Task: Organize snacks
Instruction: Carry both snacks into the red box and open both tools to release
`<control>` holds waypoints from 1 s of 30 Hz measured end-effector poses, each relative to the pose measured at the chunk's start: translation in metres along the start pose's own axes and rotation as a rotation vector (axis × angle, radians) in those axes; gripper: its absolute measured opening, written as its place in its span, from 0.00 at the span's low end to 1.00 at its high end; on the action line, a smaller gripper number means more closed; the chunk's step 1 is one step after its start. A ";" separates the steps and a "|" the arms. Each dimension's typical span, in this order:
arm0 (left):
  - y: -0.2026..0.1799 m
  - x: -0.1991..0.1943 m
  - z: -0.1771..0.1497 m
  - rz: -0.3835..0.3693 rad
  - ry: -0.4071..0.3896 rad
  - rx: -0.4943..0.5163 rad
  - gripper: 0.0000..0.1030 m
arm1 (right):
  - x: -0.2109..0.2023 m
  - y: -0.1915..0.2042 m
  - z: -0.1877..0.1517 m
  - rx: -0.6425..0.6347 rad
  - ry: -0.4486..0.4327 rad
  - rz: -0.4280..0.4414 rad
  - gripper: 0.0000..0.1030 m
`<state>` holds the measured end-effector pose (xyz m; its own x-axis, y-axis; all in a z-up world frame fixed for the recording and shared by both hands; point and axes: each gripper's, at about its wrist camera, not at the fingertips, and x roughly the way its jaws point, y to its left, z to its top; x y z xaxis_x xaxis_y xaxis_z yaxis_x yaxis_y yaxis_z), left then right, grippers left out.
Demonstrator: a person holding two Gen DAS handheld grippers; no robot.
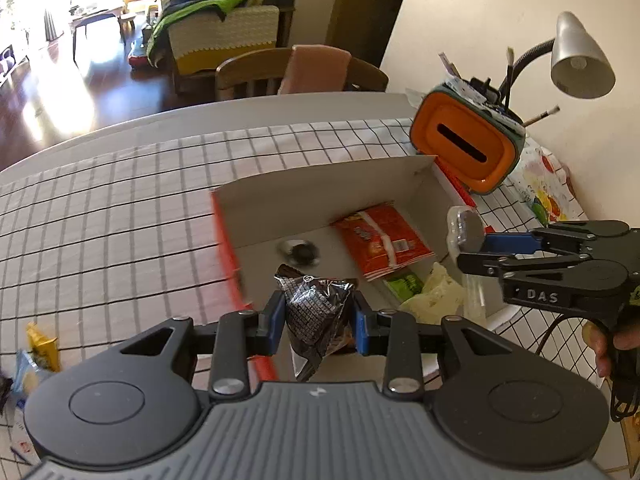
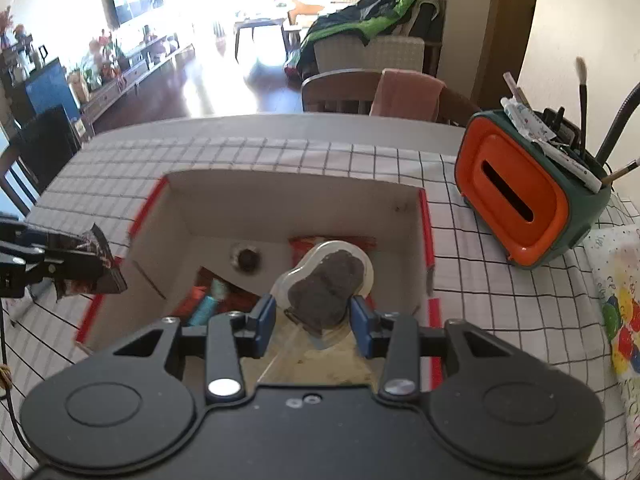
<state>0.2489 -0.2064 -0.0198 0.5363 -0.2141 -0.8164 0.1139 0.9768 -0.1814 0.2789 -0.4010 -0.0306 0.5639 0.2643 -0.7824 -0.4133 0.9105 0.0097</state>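
Note:
An open cardboard box (image 1: 320, 184) (image 2: 288, 196) with red edges sits on the checked tablecloth. Inside lie a red snack bag (image 1: 380, 240), a small round cookie pack (image 1: 298, 250) (image 2: 246, 258), a green packet (image 1: 404, 282) and a pale bag (image 1: 436, 294). My left gripper (image 1: 320, 320) is shut on a dark crinkled snack packet (image 1: 318, 312) (image 2: 90, 264) above the box's left near corner. My right gripper (image 2: 314, 318) (image 1: 466, 246) is shut on a clear pack with a dark cookie (image 2: 326, 282) (image 1: 464, 226), held over the box's right side.
An orange and green tissue box with brushes (image 1: 468, 144) (image 2: 520, 196) stands right of the cardboard box, under a grey desk lamp (image 1: 580, 56). More snack packets (image 1: 38, 352) lie at the table's left near edge. A wooden chair (image 1: 300, 70) stands behind the table.

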 end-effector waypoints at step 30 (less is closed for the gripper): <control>-0.053 0.112 0.037 0.055 0.252 0.093 0.32 | 0.067 -0.023 0.007 -0.126 0.225 0.044 0.38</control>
<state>0.3338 -0.2819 -0.0819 0.3200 -0.1441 -0.9364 0.1731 0.9806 -0.0917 0.3311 -0.4016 -0.0789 0.3762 0.2125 -0.9018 -0.5276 0.8492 -0.0200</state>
